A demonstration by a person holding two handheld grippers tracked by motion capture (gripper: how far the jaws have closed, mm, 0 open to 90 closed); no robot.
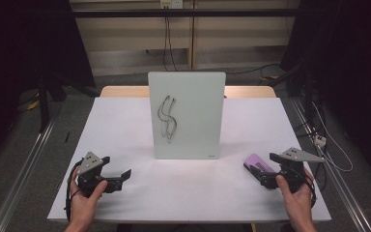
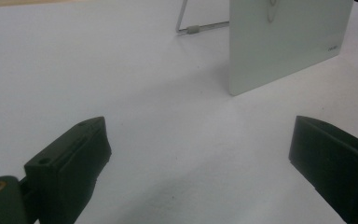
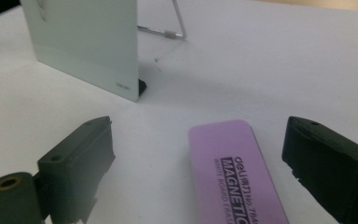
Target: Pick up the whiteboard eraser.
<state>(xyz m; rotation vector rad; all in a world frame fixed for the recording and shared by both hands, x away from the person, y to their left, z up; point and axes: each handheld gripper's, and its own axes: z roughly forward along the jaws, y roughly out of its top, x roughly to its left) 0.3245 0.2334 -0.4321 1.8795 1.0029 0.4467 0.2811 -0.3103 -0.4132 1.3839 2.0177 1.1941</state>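
On the white table (image 1: 125, 125), mid-field, a small whiteboard (image 1: 187, 115) stands upright on a wire stand (image 3: 177, 28). Dark looping scribble (image 1: 167, 119) on its face, roughly centre-left.

Right gripper (image 1: 264, 175) sits near the table's right front edge, held low, body lying close to the surface. Jaws spread wide. A purple eraser (image 3: 235, 168) lies flat on the table between them, its long axis running along the jaws; printed label reads as a magnetic whiteboard eraser. Neither pad touches it: a clear gap shows on both sides in the right gripper view, the gap on the left side being wider. Eraser is well apart from the board, off to its front right.

Left gripper (image 1: 121, 178) rests near the left front, jaws spread, nothing between them but bare table. Board's lower corner (image 2: 235, 88) shows ahead of it.

Step in hand, as I read it: picking up the eraser, with the scribble as the likely target. The grasp is lined up, not made.

Next move calls for closing the right jaws squarely on the eraser's long sides, then lifting it clear. A slight shift sideways first would centre it, else one pad lands early and nudges the eraser askew. The freestanding board may tip or slide under wiping pressure; the left gripper looks free to brace it.
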